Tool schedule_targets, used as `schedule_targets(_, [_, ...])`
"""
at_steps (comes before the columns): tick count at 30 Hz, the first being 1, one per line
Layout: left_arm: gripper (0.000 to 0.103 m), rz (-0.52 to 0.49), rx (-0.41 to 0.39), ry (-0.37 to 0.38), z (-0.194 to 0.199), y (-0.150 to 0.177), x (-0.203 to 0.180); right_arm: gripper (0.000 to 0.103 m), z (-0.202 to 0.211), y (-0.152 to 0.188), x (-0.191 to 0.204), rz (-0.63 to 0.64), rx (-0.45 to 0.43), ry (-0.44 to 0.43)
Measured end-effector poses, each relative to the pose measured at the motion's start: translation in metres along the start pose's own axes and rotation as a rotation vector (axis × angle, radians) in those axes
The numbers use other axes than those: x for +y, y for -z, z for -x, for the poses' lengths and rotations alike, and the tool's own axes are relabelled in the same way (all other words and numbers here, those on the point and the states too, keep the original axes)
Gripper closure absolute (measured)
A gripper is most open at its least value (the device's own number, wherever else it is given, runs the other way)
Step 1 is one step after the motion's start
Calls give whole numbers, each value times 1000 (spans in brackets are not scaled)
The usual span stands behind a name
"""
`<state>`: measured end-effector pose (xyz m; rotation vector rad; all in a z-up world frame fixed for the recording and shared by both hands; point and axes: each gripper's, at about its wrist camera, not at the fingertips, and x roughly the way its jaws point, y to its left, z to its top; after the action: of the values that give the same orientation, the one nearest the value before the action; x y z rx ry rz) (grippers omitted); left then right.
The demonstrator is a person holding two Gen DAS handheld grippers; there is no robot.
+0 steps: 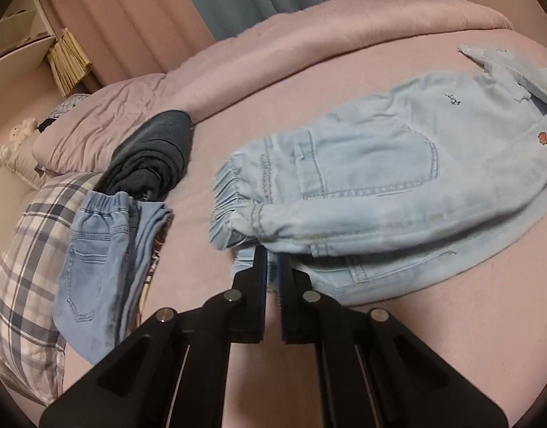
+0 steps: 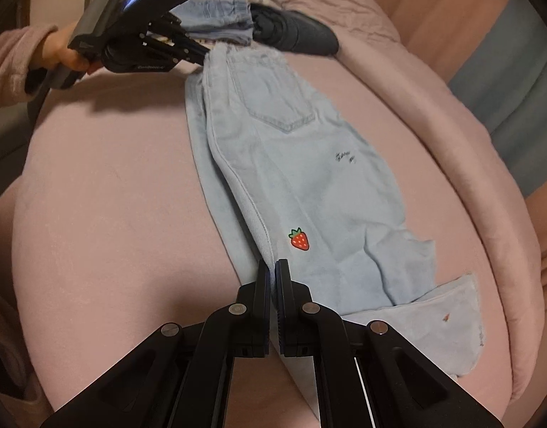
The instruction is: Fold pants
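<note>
Clearly, we are dealing with soft, limp cloth: the pants (image 2: 284, 164) are light denim that sags and creases wherever it is not held, so we judge edges and seams the best places to grip, the thick waistband and the hem side giving the firmest purchase. They lie lengthwise on the pink bed (image 2: 105, 214), already doubled leg over leg, back pocket and strawberry patch up.

Our left tongs (image 1: 272, 251) are pressed together on the near edge at the gathered waistband, a fold of denim between the pads. Our right tongs (image 2: 272, 267) are likewise pinching the near side seam close to the hem, just below the strawberry. So the pants stretch between the two tongs, one at each end, along the same long edge.
</note>
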<state>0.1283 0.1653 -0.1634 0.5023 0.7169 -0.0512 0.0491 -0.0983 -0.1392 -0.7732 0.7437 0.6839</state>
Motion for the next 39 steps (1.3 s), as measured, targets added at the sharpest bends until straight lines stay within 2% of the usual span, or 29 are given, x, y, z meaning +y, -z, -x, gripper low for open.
schedule_targets(1, [98,-8,14,-14,-4,2,0,99,1,3,7,5,-1,8])
schedule_targets(2, [98,-10,42,3,-8,5,-1,99,-4,5,11,13,9,11])
schedule_targets(5, [97,-35,80,22,-9,19,-12,98,-25,22,32,7,89,-17])
schedule_targets(7, [95,-40,99,25,-5,27,-17,96,-26,25,31,-22,76,-13])
schedule_targets(10, [94,12,106,65,9,33,-8,92,-13,23,14,-132,76,-75])
schedule_targets(12, [91,157,131,158,14,32,11,91,1,18,5,-209,35,-95])
schedule_targets(14, [77,390,143,301,10,31,37,85,13,8,3,-245,-46,-111])
schedule_targets(15, [74,521,136,376,7,31,50,82,16,1,4,-261,-84,-134])
schedule_targets(17, [71,729,112,516,-1,31,65,79,10,-11,8,-263,-107,-152])
schedule_targets(18, [69,810,97,572,-6,30,69,79,2,-18,13,-252,-100,-134])
schedule_targets(20, [57,936,118,629,-21,29,71,79,-11,-24,18,-257,-88,-120])
schedule_targets(22, [56,1012,145,671,-36,30,70,79,-18,-26,19,-288,-90,-125])
schedule_targets(24, [57,1048,185,655,-50,28,67,79,-24,-27,16,-326,-94,-132])
schedule_targets(27, [64,1120,191,669,-62,27,64,78,-27,-28,22,-311,-92,-127])
schedule_targets(28, [80,1139,188,660,-63,26,65,78,-29,-28,25,-290,-83,-119])
schedule_targets(30, [82,1169,199,629,-66,26,65,78,-37,-28,31,-248,-56,-115])
schedule_targets(31, [83,1176,193,620,-65,25,66,82,-40,-27,34,-234,-46,-124])
schedule_targets(32, [83,1169,177,603,-58,24,64,93,-42,-27,36,-217,-50,-133])
schedule_targets(34, [83,1145,130,568,-40,21,63,99,-36,-28,39,-202,-69,-132])
schedule_targets(36, [83,1137,84,550,-25,26,64,99,-25,-27,43,-197,-94,-138])
schedule_targets(39, [83,1126,125,531,-31,37,57,99,-24,-22,49,-177,-87,-153])
